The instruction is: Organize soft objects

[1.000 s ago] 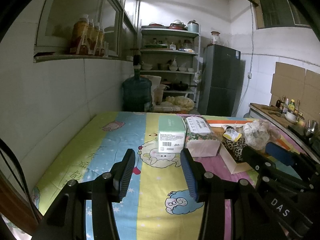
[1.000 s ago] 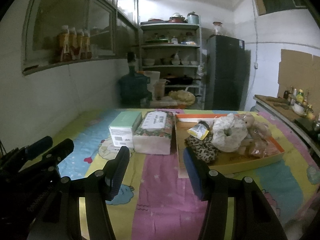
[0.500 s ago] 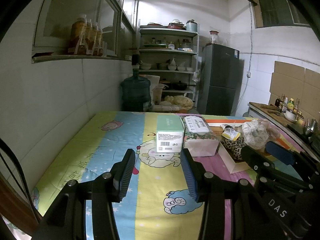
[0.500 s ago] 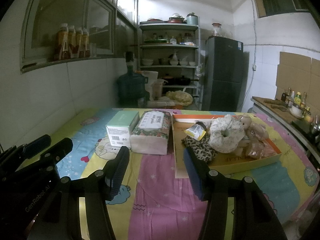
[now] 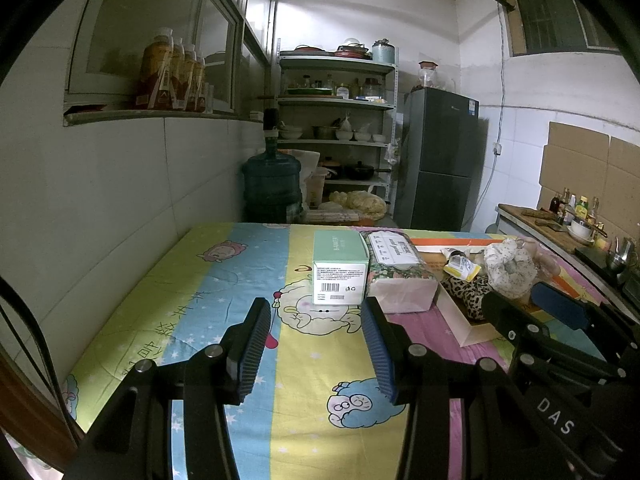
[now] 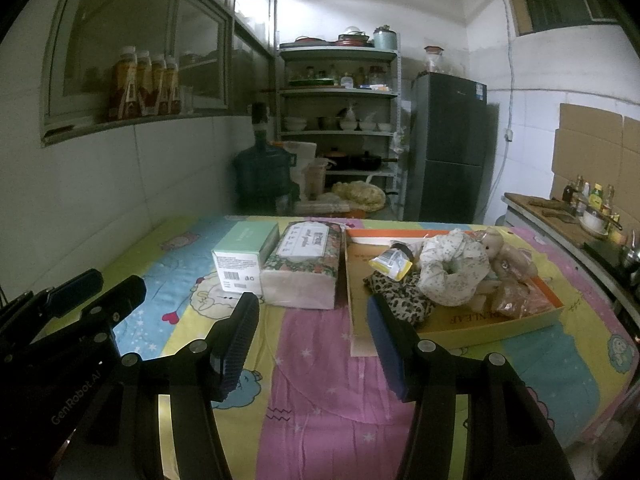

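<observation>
Two grippers, left [image 5: 316, 344] and right [image 6: 314, 344], poised side by side above cartoon-print desk [image 6: 320, 380], fingers parted about halfway, nothing between them. Soft objects heaped in shallow cardboard tray [image 6: 496, 324] at right: leopard-print cloth [image 6: 400, 296], floral ring cushion [image 6: 452, 272], plush bear [image 6: 504, 256]. Left of tray, touching each other: green box [image 6: 244, 256], floral tissue pack [image 6: 304, 268].

A matt printed cloth [image 6: 320, 380] covers the counter. The green box [image 6: 244, 256] looks like smooth cardboard, the tissue pack [image 6: 304, 276] is wrapped in glossy plastic film, and the tray [image 6: 496, 326] is matt cardboard. The plush toy [image 6: 456, 268] and leopard-print piece [image 6: 400, 300] are soft fabric.
</observation>
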